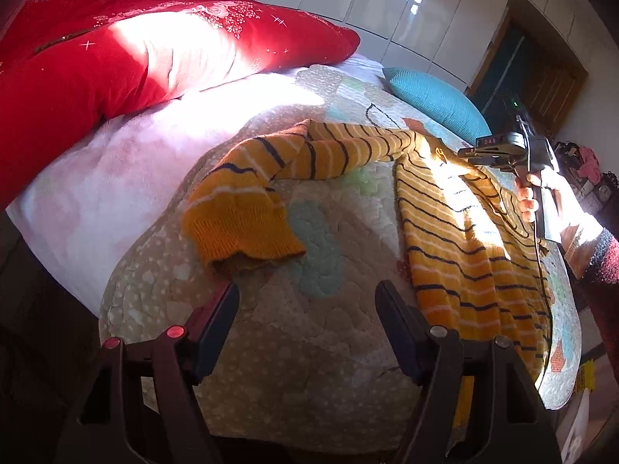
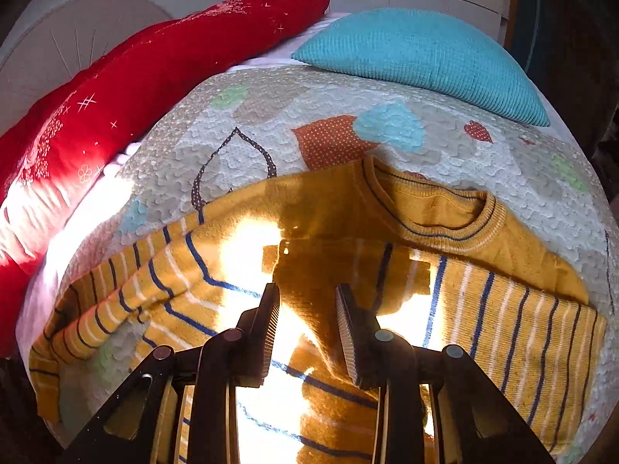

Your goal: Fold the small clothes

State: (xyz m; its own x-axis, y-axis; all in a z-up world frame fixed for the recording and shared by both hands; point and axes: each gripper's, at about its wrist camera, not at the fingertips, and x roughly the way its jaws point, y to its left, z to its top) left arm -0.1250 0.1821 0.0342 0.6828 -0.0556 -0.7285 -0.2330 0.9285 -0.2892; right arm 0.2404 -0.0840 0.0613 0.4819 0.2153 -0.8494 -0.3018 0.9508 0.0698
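One sweater [image 2: 483,232], mustard with dark and white stripes, lies flat on the quilt [image 2: 294,96] that covers the bed, its neckline toward the teal pillow [image 2: 421,54] at the far edge. One sleeve [image 1: 309,150] stretches sideways across the quilt toward the red duvet [image 1: 116,50] and bends, so its cuff [image 1: 240,228] lies near the quilt's near edge. The other sleeve is folded across the chest.

The left gripper [image 1: 307,294] hovers over bare quilt just beside that cuff, jaws spread wide with nothing between them. The right gripper [image 2: 307,297] points down over the sweater's chest, jaws parted a little and no cloth pinched between the pads; the knit lies under them in bright sunlight. In the left wrist view the right gripper is seen near the collar, with a hand [image 1: 530,197] round its handle and a dark red sleeve cuff [image 1: 603,255] behind it.
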